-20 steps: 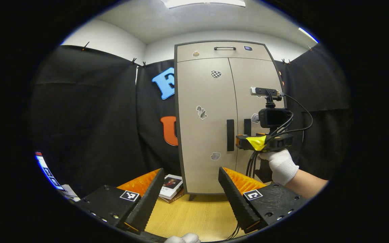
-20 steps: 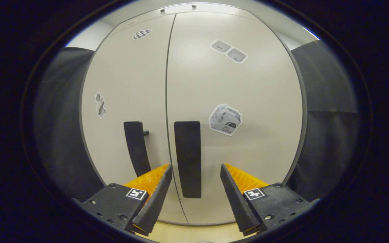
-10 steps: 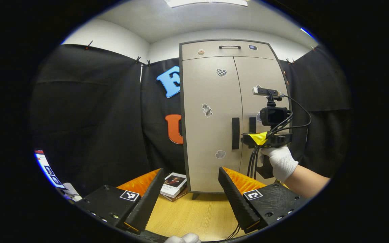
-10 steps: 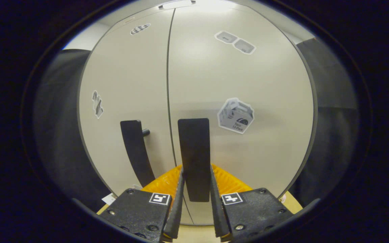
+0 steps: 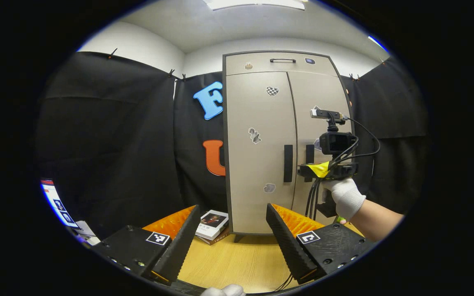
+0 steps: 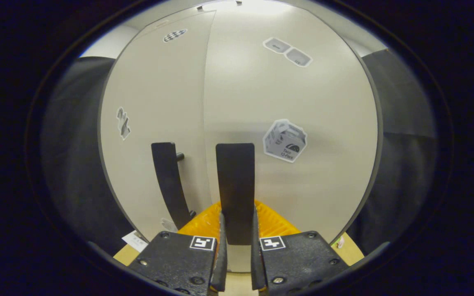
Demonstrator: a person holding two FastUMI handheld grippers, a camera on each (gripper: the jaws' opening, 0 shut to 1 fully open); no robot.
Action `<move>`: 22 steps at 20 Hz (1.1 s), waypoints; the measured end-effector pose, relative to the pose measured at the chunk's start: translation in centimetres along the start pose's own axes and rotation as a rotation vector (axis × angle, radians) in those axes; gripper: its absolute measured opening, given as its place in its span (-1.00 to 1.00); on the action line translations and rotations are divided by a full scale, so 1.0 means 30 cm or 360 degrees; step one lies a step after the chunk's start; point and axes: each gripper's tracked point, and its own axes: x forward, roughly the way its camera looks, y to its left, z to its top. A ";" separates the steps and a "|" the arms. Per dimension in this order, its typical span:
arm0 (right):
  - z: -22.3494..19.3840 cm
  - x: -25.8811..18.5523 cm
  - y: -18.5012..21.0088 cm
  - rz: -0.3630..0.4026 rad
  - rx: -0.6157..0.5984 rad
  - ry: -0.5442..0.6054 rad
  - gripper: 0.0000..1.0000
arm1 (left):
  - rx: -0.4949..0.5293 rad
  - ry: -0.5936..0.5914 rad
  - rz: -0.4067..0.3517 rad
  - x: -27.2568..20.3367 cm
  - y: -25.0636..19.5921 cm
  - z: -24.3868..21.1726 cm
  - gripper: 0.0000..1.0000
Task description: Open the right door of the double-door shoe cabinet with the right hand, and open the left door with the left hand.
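In our right gripper view, our right gripper (image 6: 237, 250) pinches the right handle (image 6: 235, 187) at 6 o'clock, both fingers pressing its sides; the left handle (image 6: 168, 181) stands at 9 o'clock of it. In our left gripper view, our left gripper (image 5: 228, 238) is spread wide, well apart from the cabinet (image 5: 261, 164) at 12 o'clock, 2 books (image 5: 212, 224) beside its foot.

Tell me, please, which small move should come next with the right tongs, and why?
Probably pull the right tongs straight back toward the person. Both fingers are closed on the right handle, and the right door looks shut or barely cracked, so a short pull should swing it out. The left tongs are open, well short of the left handle, and can wait.
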 end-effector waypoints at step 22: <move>-0.014 -0.127 -0.132 -0.0027 0.0030 -0.0023 -0.55 | -0.0038 -0.0016 -0.0200 -0.071 -0.046 -0.054 0.92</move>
